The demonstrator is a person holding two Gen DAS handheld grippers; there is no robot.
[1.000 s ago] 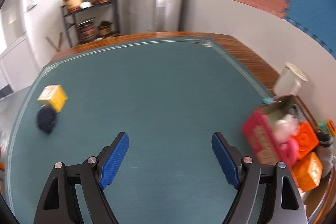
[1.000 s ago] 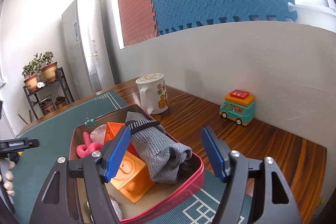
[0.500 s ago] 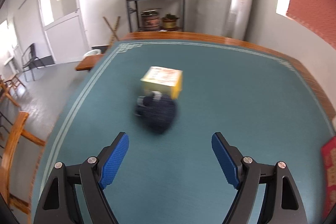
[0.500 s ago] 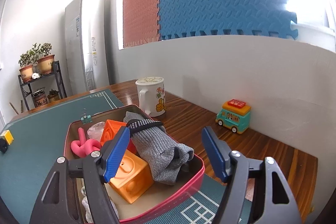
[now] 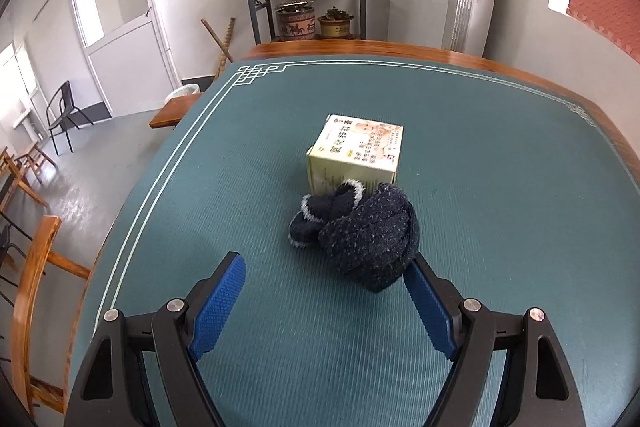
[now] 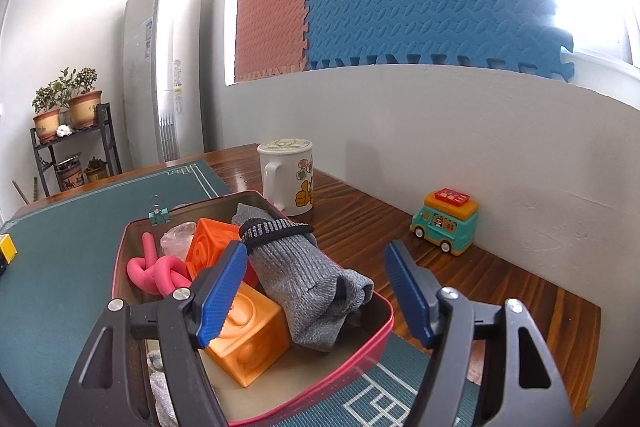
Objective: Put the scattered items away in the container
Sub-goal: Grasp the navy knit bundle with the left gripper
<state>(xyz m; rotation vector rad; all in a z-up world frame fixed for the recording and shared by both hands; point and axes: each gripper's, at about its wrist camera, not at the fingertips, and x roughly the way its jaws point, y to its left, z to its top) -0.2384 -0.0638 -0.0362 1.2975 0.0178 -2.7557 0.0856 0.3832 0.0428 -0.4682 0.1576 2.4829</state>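
Observation:
In the left wrist view a rolled dark navy sock (image 5: 360, 231) lies on the green mat, touching a small yellow box (image 5: 356, 155) behind it. My left gripper (image 5: 326, 301) is open, just short of the sock, whose near end sits by the right finger. In the right wrist view my right gripper (image 6: 316, 291) is open and empty above the red container (image 6: 380, 323). The container holds a grey sock (image 6: 304, 275), orange cubes (image 6: 248, 339), a pink knotted toy (image 6: 154, 273) and a clear wrapped item.
A white mug (image 6: 286, 177) and a toy truck (image 6: 446, 227) stand on the wooden table by the wall. A green binder clip (image 6: 160, 213) sits on the container's far rim. The mat's left edge (image 5: 132, 227) drops to the floor with chairs.
My left gripper has swung left from the container side and closed in on the navy sock and yellow box. My right gripper has stayed open over the container.

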